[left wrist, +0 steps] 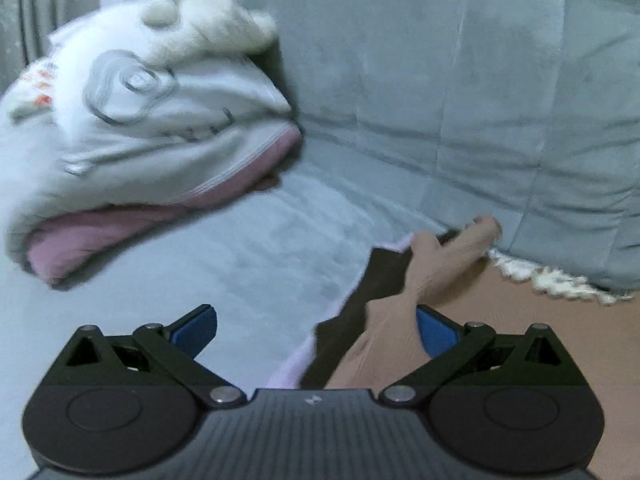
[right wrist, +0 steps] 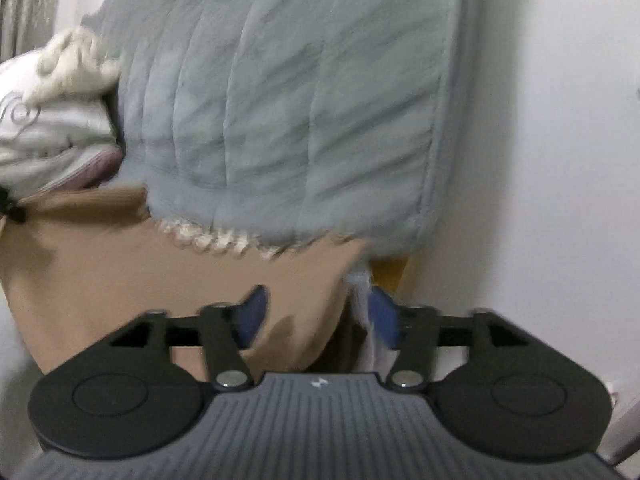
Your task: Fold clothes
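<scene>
A tan garment (left wrist: 500, 320) with a dark inner layer and a pale lilac edge lies on the grey sofa seat (left wrist: 200, 280); one end sticks up toward the backrest. My left gripper (left wrist: 316, 330) is open, its right blue finger pad (left wrist: 434, 330) against the tan cloth, nothing clamped. In the right wrist view the same tan garment (right wrist: 160, 272) spreads below the backrest, with a cream fuzzy trim (right wrist: 216, 238) at its far edge. My right gripper (right wrist: 320, 314) is open over the garment's right edge.
A pile of white and pink clothes (left wrist: 140, 140) topped by a cream fluffy item (left wrist: 208, 4) sits at the sofa's left end. The quilted grey backrest (right wrist: 300, 100) rises behind. A white wall (right wrist: 560, 160) stands at the right. A yellow item (right wrist: 390, 274) peeks beside the cushion.
</scene>
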